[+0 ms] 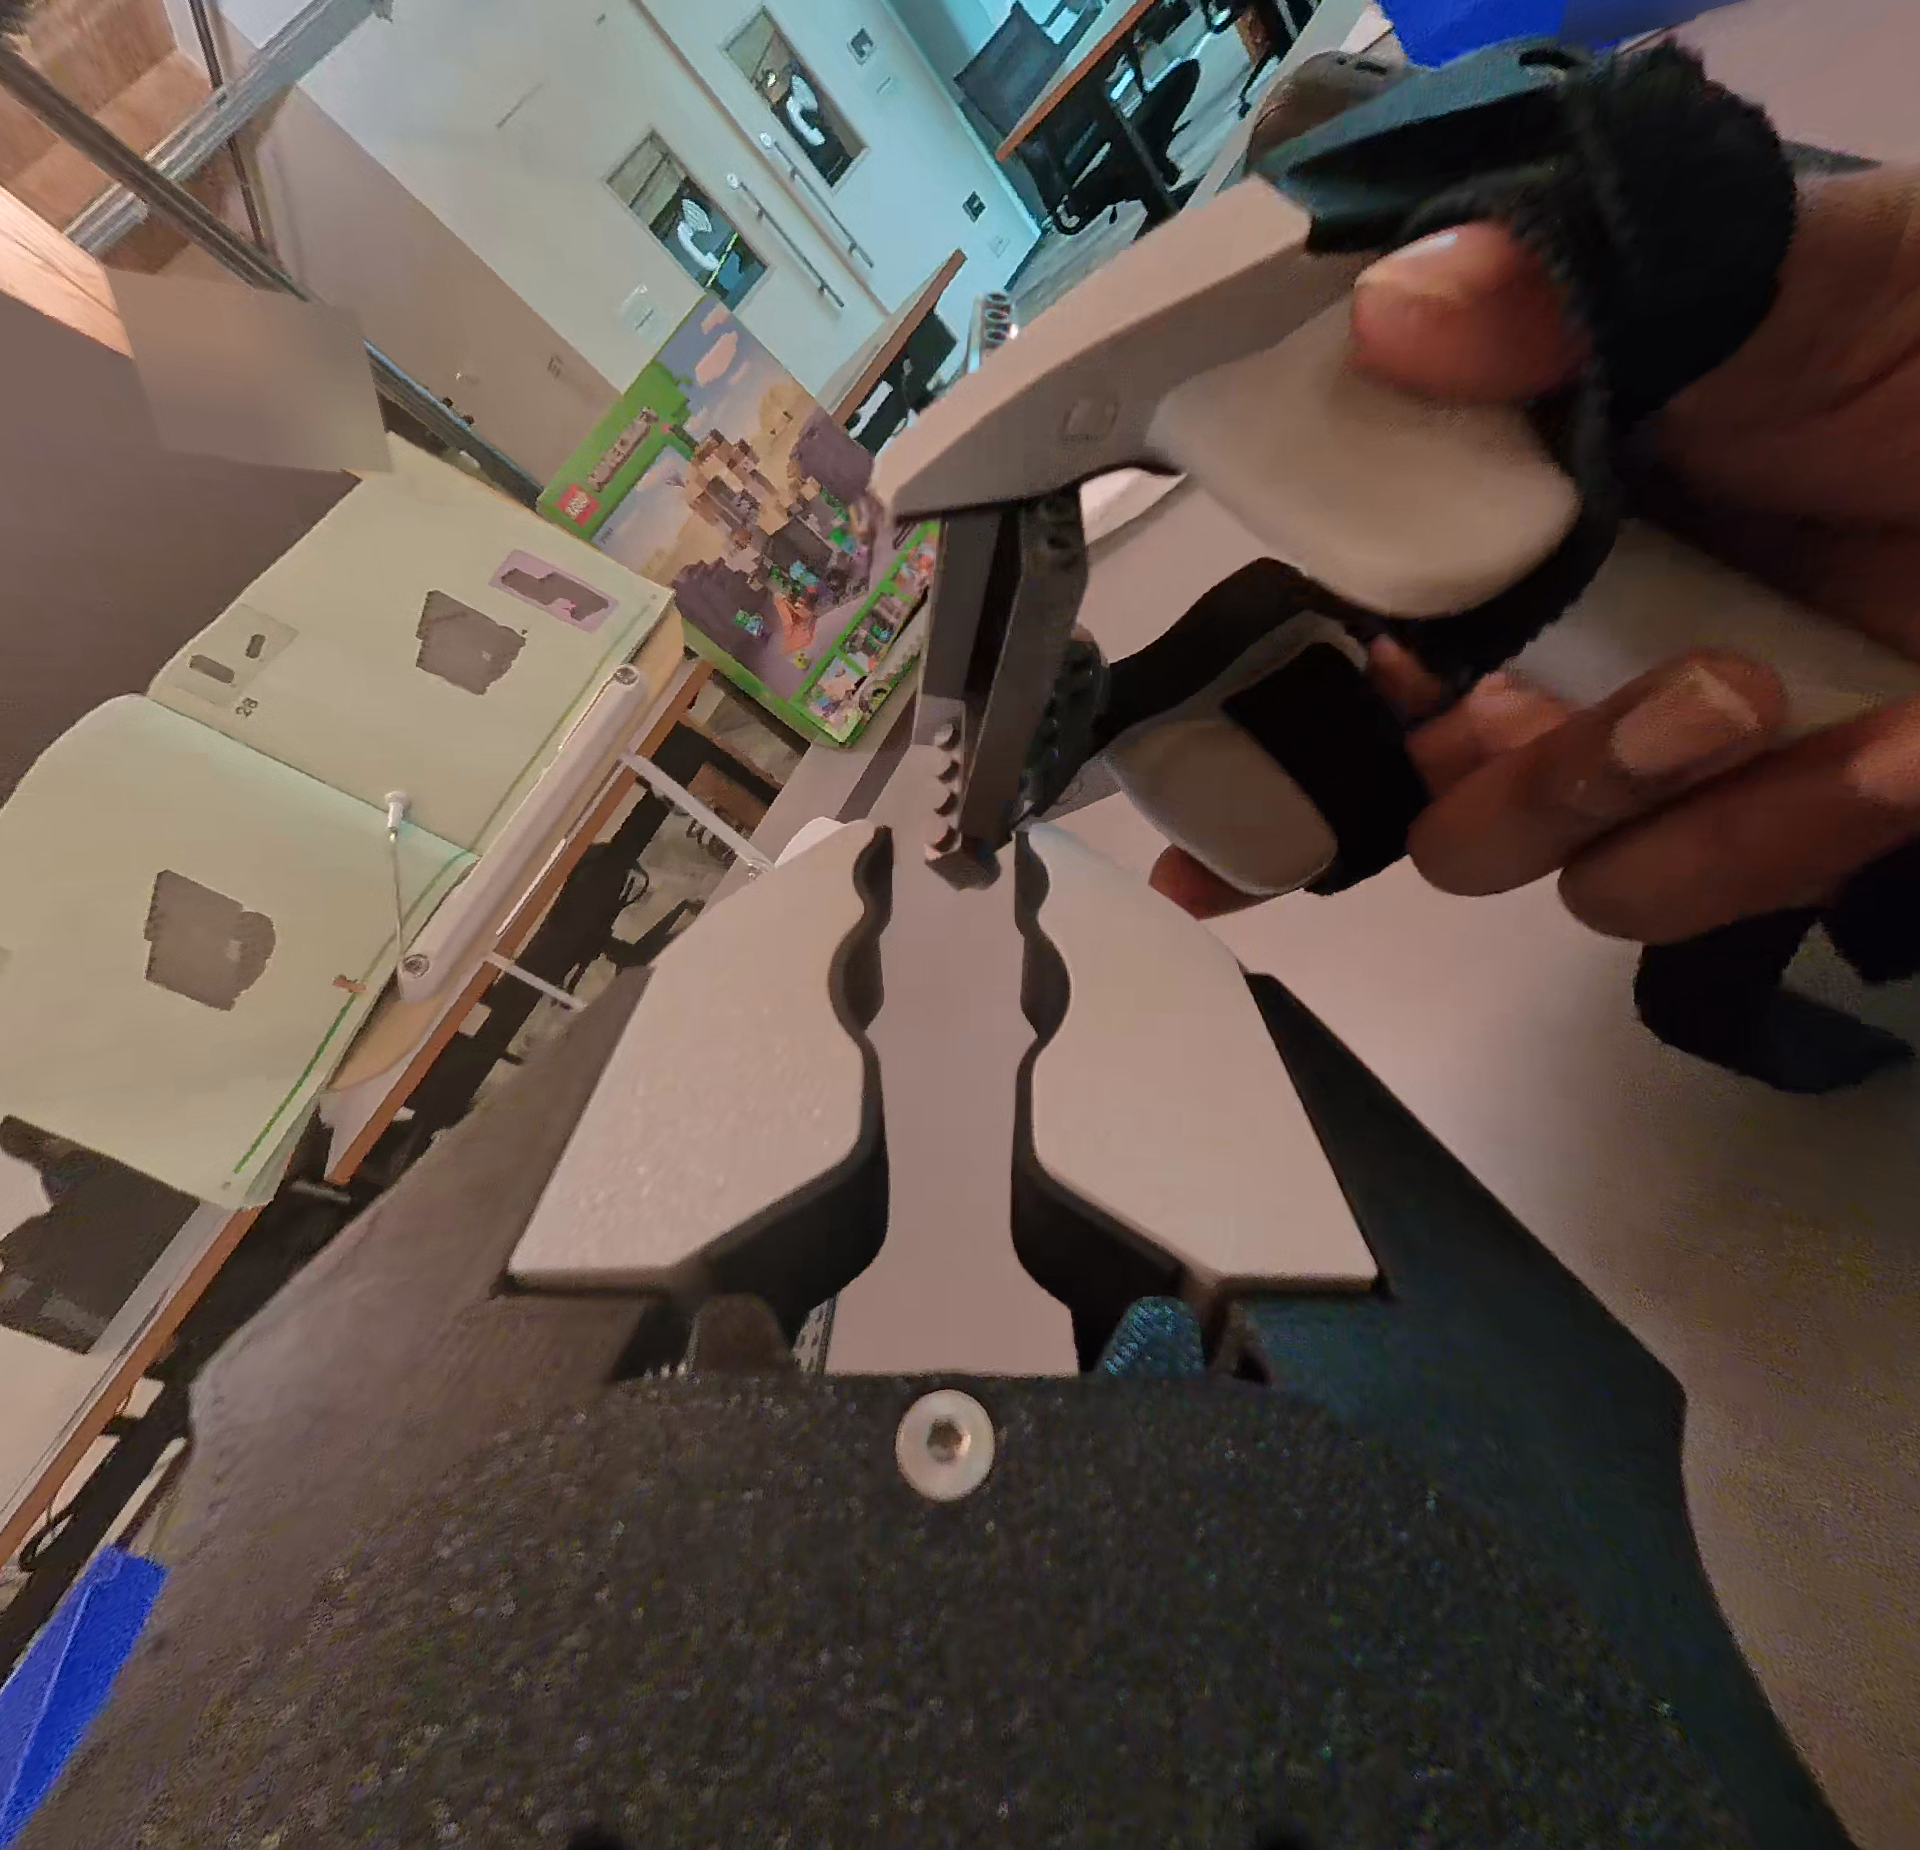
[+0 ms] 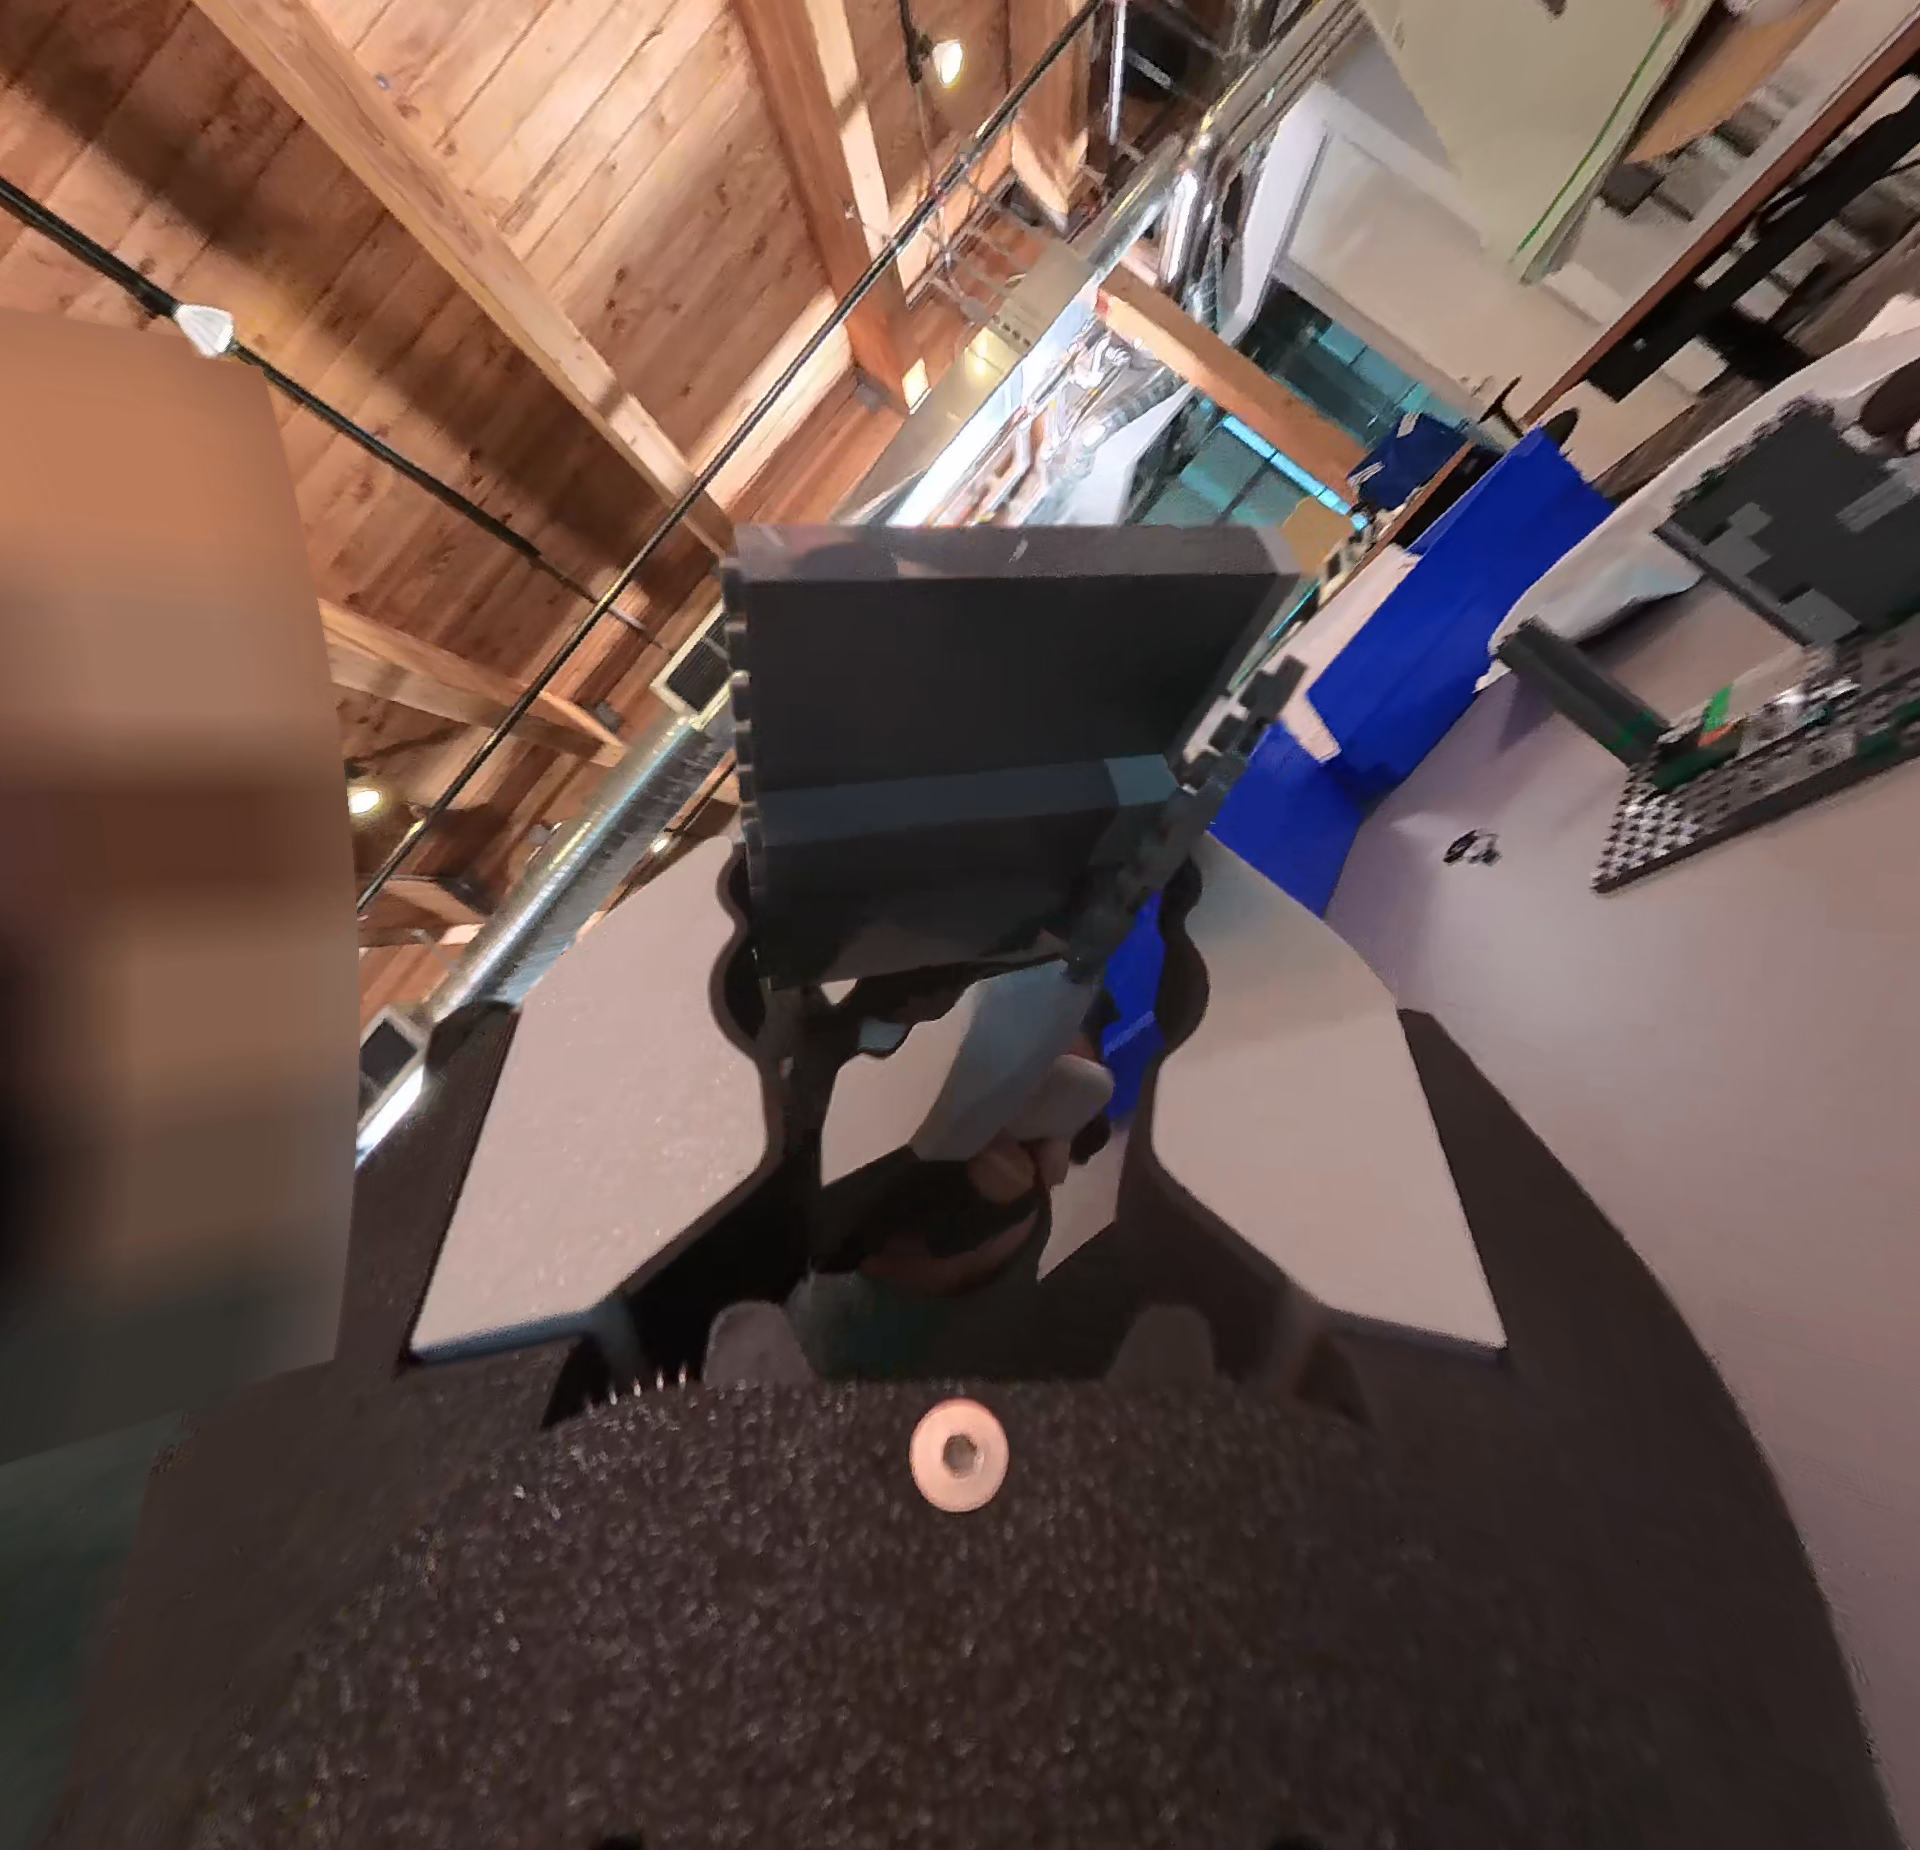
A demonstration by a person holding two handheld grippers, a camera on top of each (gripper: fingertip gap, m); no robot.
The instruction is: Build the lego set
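Tongs: right gripper [image 2: 961,959] is clamped on dark grey lego panel [image 2: 987,720], raised off table [image 2: 1662,1073]; left gripper [image 1: 954,870] is parted narrowly, nothing held, tips near panel edge.

Light: you work under warm, dim indoor light; ceiling lamps [image 2: 945,57] glow above the right gripper [image 2: 961,927].
Far room: beyond the left gripper [image 1: 951,865], the back wall [image 1: 540,107] looks cool and teal.
Focus: your hand [image 1: 1683,595] right of the left gripper is soft with blur.
Distortion: straight beams [image 2: 436,211] bend at the edges.
Patches: a smeared mosaic patch sits left of the right gripper.
Shadows: the dark assembly [image 2: 987,751] shows little detail.
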